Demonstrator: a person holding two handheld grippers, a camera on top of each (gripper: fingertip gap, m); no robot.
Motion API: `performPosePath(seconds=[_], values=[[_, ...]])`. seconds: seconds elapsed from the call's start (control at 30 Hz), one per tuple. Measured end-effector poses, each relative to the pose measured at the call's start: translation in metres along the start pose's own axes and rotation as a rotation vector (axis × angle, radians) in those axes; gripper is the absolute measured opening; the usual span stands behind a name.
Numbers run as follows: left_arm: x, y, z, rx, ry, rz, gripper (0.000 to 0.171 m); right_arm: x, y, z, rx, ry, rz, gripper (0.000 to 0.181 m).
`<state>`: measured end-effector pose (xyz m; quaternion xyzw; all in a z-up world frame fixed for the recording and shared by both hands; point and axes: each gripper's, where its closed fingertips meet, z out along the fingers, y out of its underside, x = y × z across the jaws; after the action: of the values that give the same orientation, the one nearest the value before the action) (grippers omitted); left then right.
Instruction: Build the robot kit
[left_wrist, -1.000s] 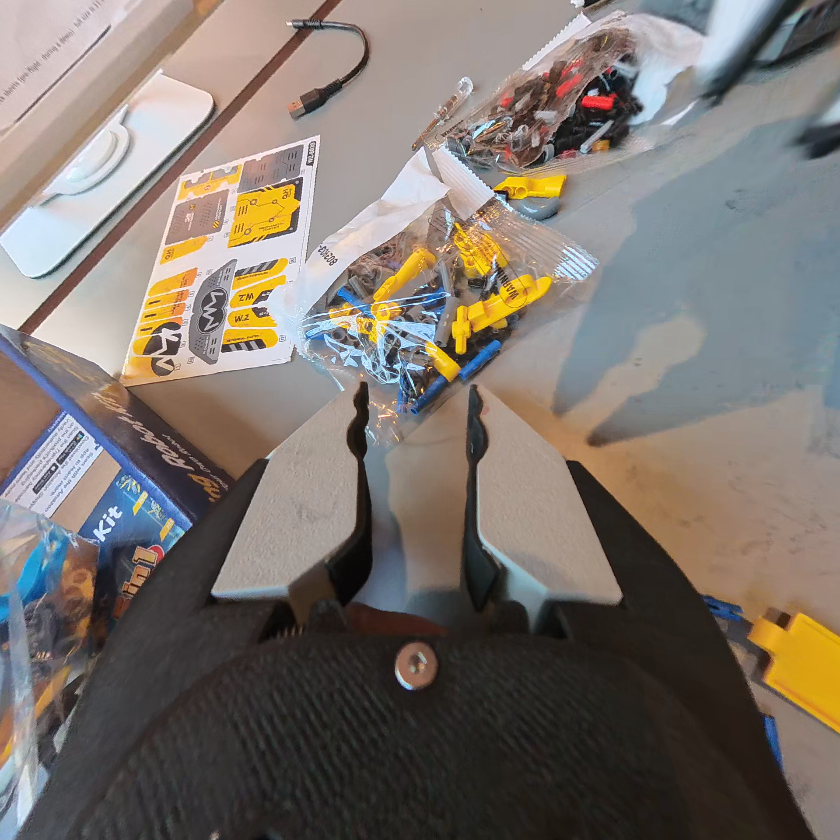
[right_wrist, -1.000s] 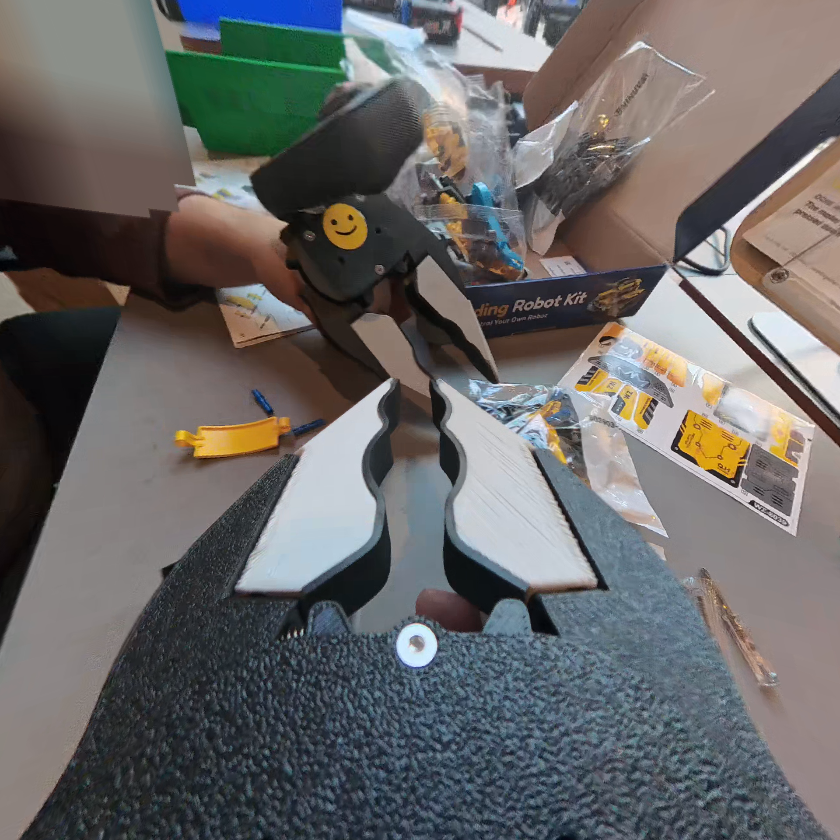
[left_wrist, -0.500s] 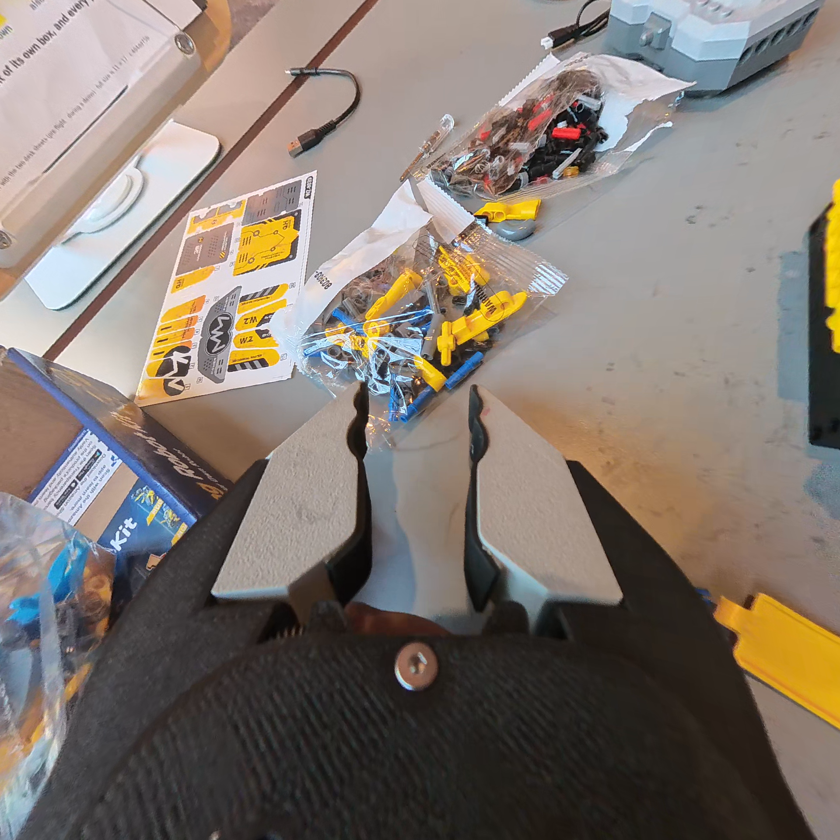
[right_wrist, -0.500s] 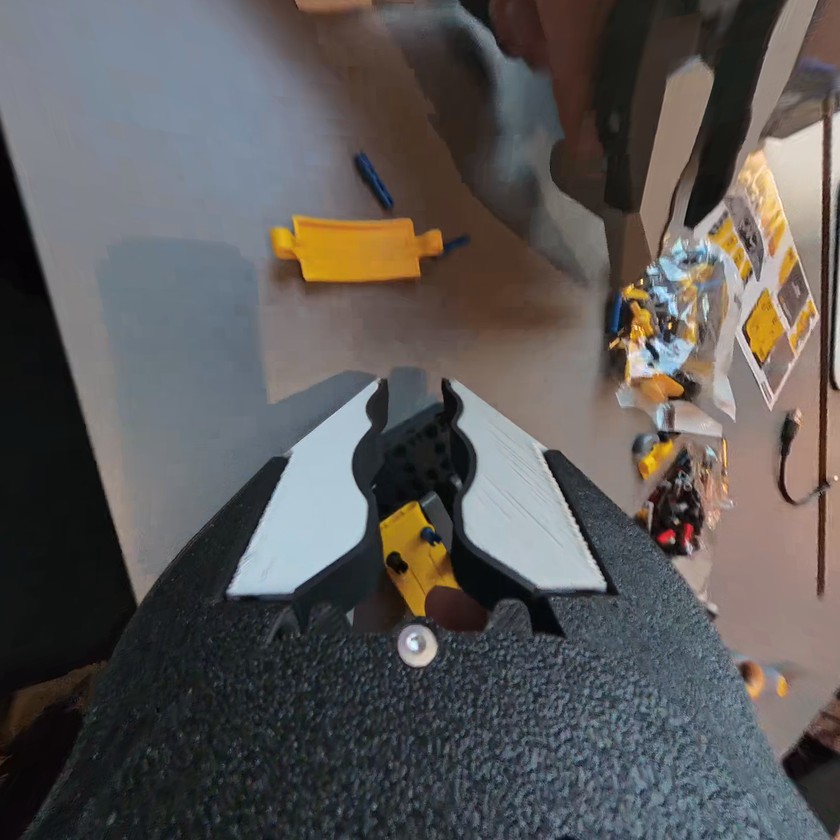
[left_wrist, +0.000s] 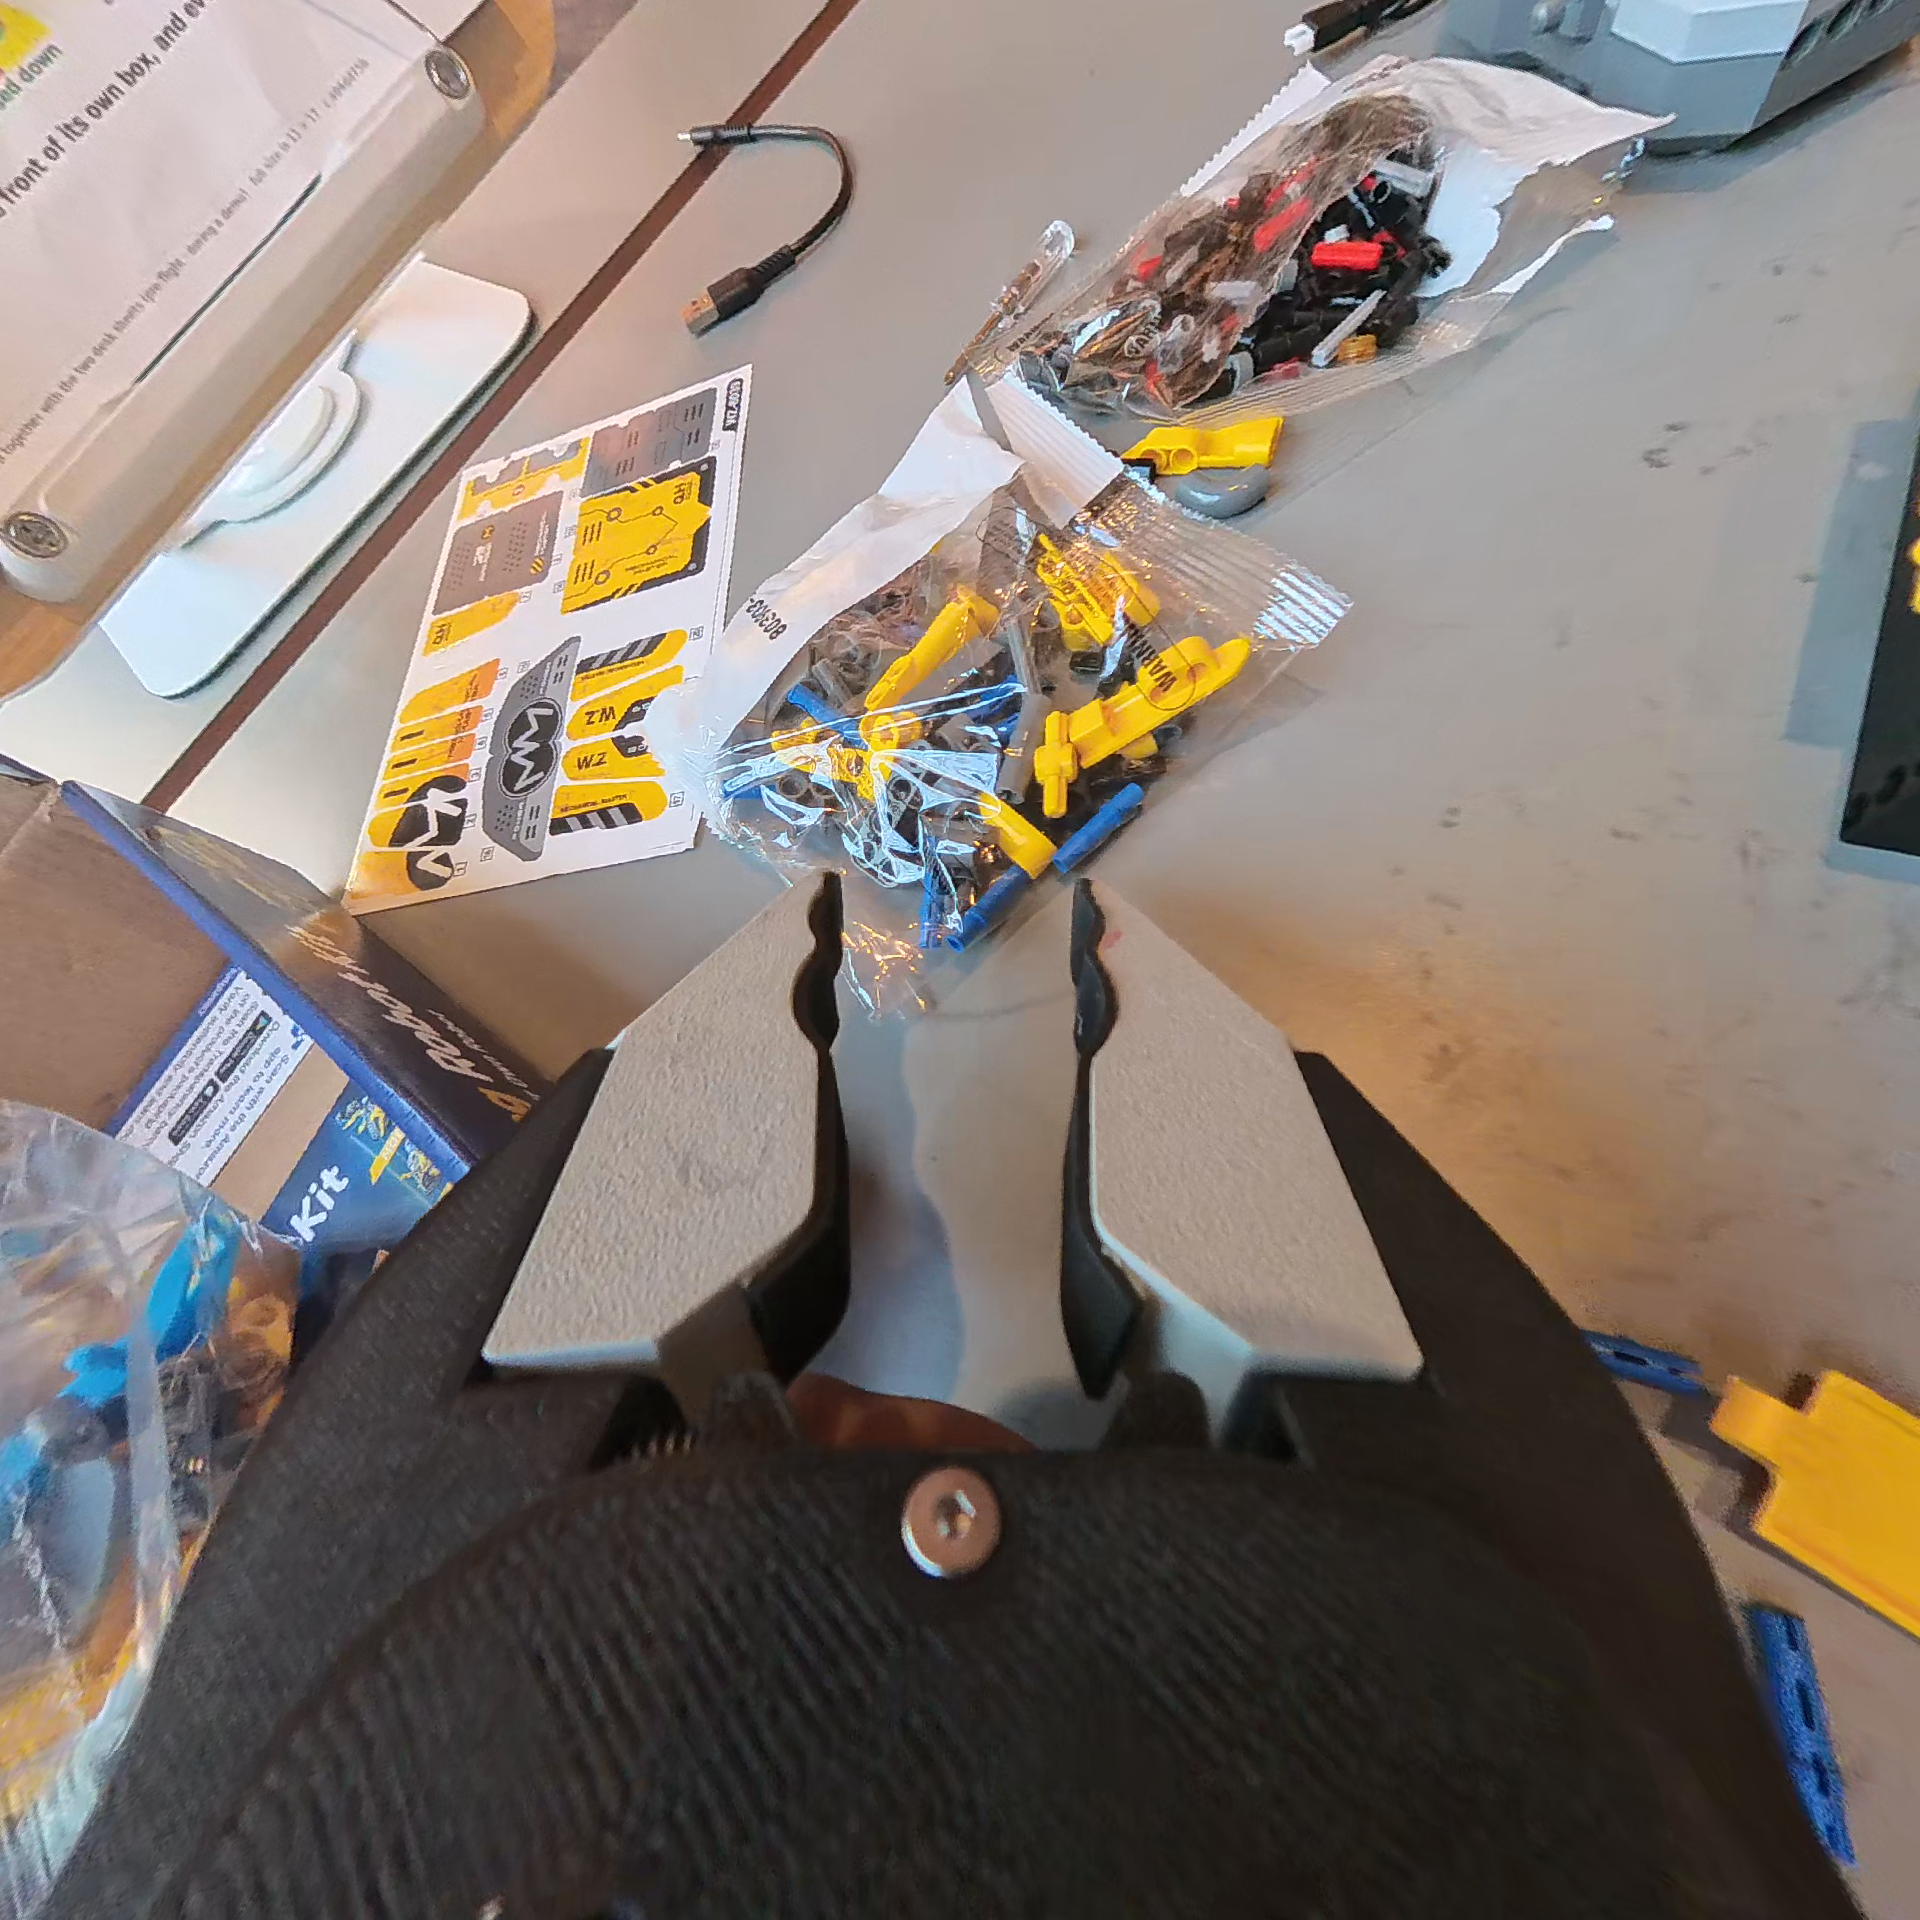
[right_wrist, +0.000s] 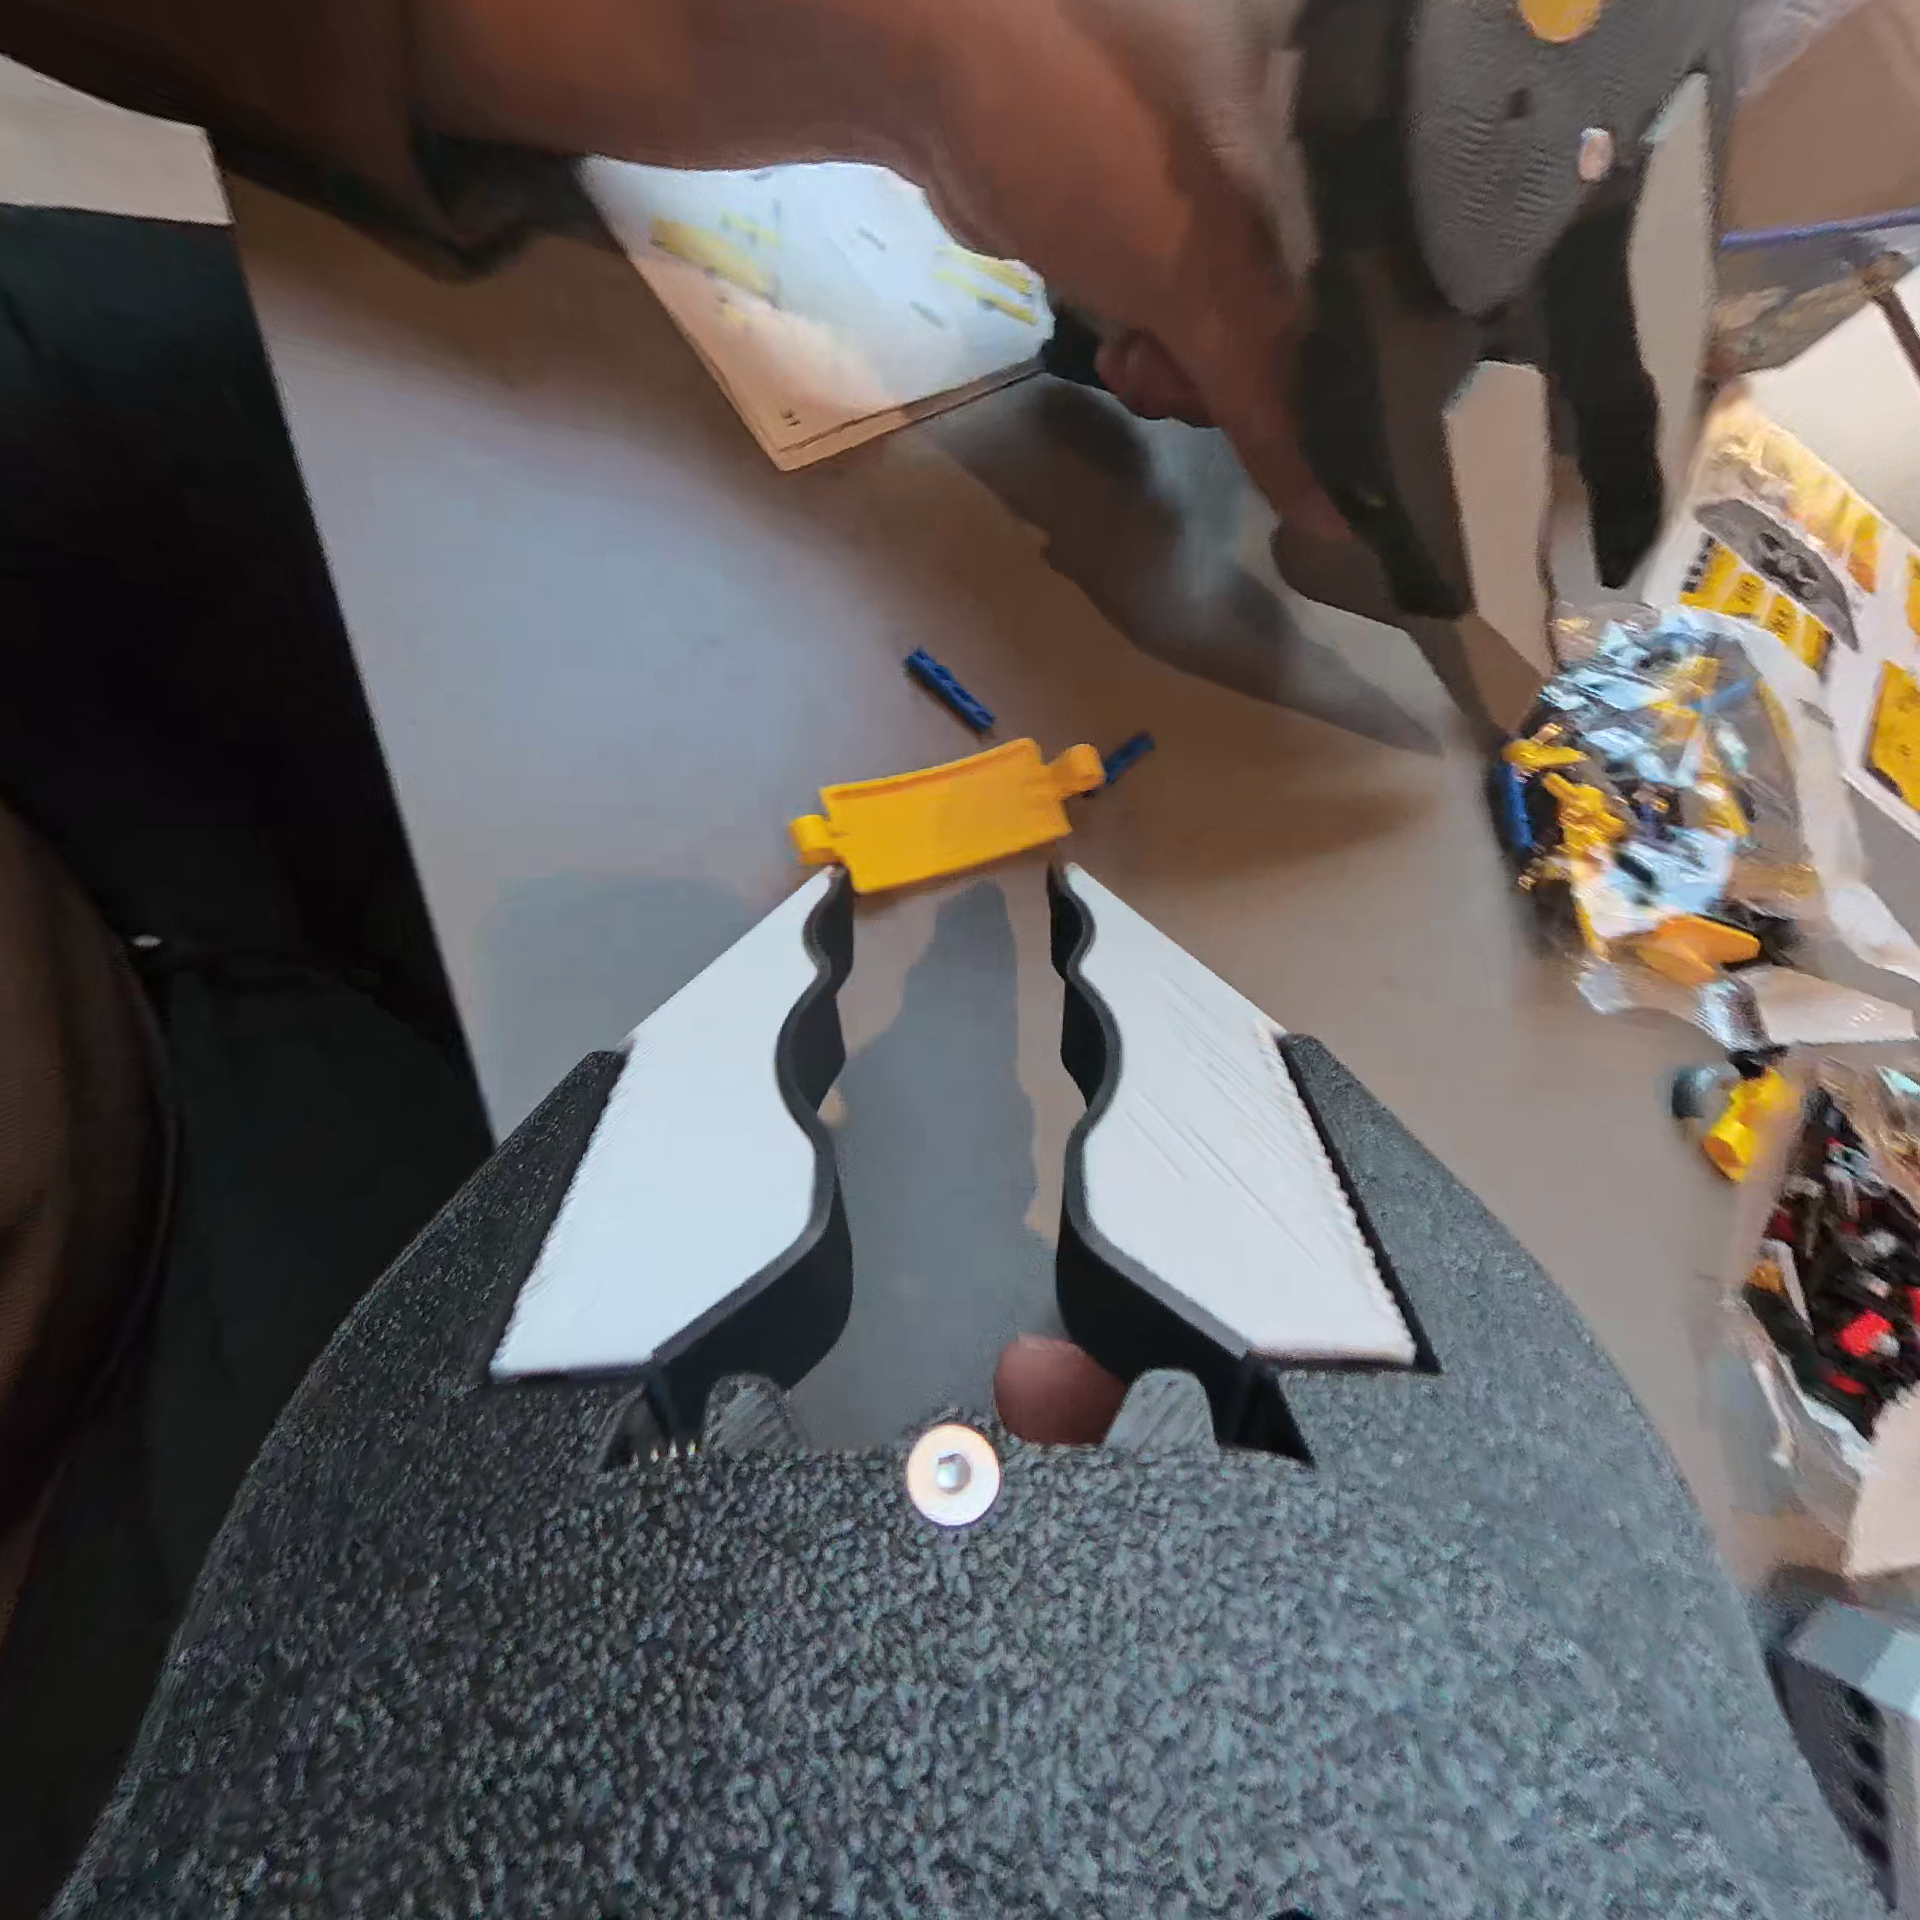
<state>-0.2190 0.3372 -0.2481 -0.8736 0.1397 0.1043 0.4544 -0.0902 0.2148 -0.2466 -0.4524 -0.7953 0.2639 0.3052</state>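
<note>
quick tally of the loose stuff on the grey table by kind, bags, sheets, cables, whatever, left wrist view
clear bags of small parts on the table: 2 (yellow and blue mix, red and black mix)
sticker sheet: 1
short black cable: 1
loose yellow pieces: 2 (small one, flat panel)
total: 6

Yellow curved plate (right_wrist: 940, 821), blue pins (right_wrist: 948, 686), yellow-and-grey sticker sheet (left_wrist: 551, 665), grey table (left_wrist: 1507, 727).
</note>
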Motion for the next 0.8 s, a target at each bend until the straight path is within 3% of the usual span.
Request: performPosePath(seconds=[0.1,0.47,0.73,0.8], values=[[0.0,0.0,0.0,0.002,0.003,-0.004,0.041,-0.023,-0.008,0.006,0.014,-0.069,-0.032,0.038],[0.0,0.003,0.002,-0.011,-0.012,0.027,0.04,-0.035,-0.015,0.01,0.045,-0.072,-0.053,0.037],[-0.001,-0.001,-0.002,0.008,-0.007,0.016,0.041,-0.035,0.0,0.019,-0.02,-0.026,-0.145,0.008],[0.005,-0.006,-0.005,0.032,0.033,0.036,0.043,-0.031,0.003,0.018,-0.035,0.009,-0.189,0.007]])
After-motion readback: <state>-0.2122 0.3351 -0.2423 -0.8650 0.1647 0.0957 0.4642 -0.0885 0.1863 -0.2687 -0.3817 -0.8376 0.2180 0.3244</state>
